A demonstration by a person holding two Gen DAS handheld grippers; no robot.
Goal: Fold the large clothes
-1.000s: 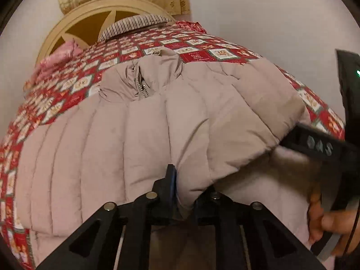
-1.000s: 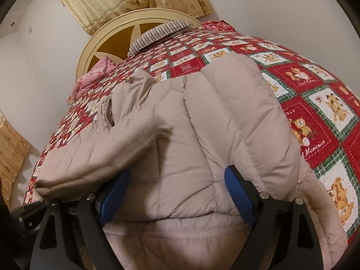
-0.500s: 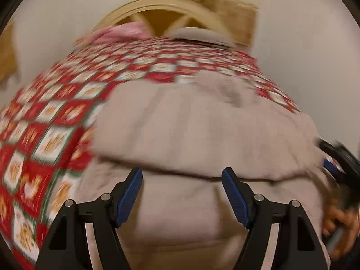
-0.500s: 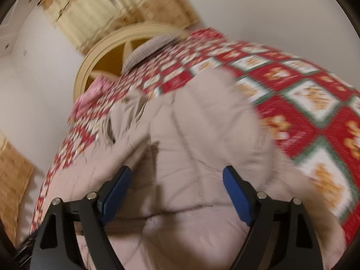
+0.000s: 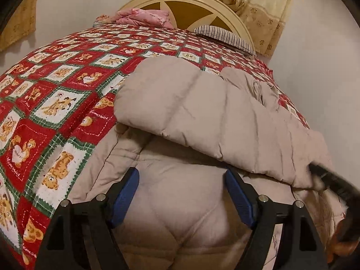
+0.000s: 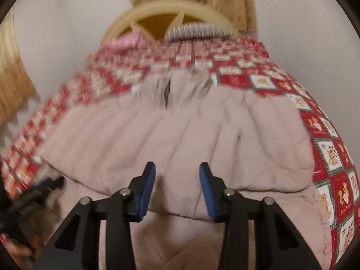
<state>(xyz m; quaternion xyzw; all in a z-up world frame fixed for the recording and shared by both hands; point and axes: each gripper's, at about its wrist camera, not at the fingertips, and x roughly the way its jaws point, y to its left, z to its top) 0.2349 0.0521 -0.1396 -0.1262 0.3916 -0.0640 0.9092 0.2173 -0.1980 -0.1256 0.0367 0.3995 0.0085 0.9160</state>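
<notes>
Billowing quilted puffer coat (image 5: 202, 103) (beige)

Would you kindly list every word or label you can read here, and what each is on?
"Memories": stitched script on the red squares of the bedspread, only roughly legible.
Other stitched words on the bedspread: too small to read.
Puffer coat: no text visible.
Right wrist view: too blurred to read.

The left gripper (image 5: 181, 193) tilts downward with its blue-padded jaws opening wide, nothing pinched; the right gripper (image 6: 177, 186) tilts downward too, jaws closing, pads not pressing anything.
</notes>
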